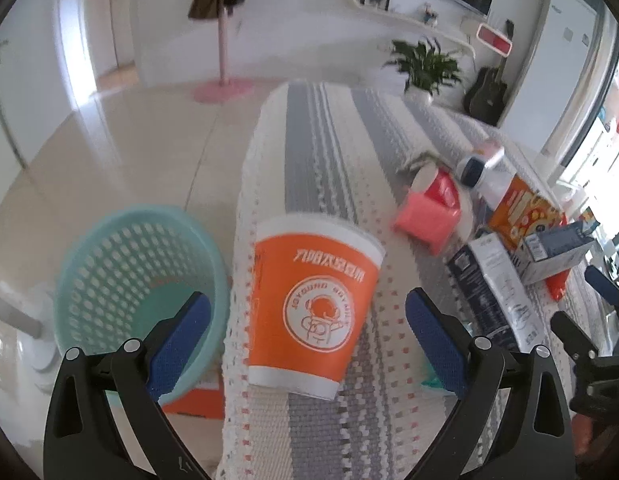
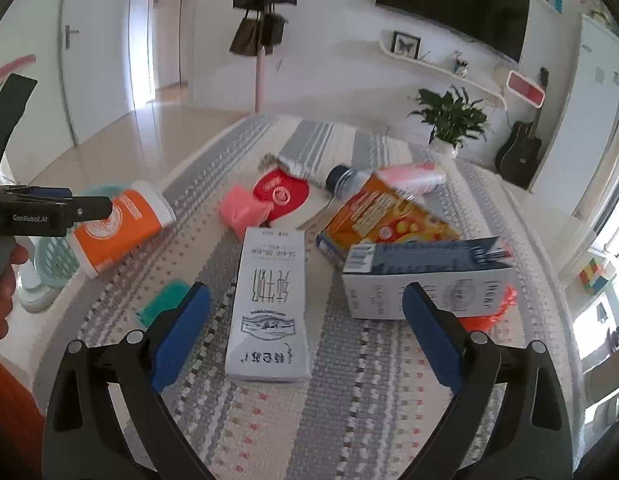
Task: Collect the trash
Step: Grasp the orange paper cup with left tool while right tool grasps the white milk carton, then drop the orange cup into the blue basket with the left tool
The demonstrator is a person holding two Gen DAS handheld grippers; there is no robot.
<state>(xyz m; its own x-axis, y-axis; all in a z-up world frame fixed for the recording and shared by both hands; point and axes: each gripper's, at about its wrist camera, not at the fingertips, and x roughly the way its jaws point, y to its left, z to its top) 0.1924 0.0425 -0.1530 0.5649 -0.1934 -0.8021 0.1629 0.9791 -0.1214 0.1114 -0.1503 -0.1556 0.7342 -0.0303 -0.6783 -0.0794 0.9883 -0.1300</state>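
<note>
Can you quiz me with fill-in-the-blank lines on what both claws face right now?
1. The orange paper cup lies on its ____ between the open left claw fingers.
2. The perforated basket beside the table is ____ in colour.
3. The open right claw faces a white ____ lying flat on the striped cloth.

Missing words: side; teal; carton

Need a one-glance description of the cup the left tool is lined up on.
On the striped table runner, at its left edge beside the teal basket, lies an orange paper cup on its side. Its white astronaut logo and white rims set it apart; the other trash sits further right.
</note>
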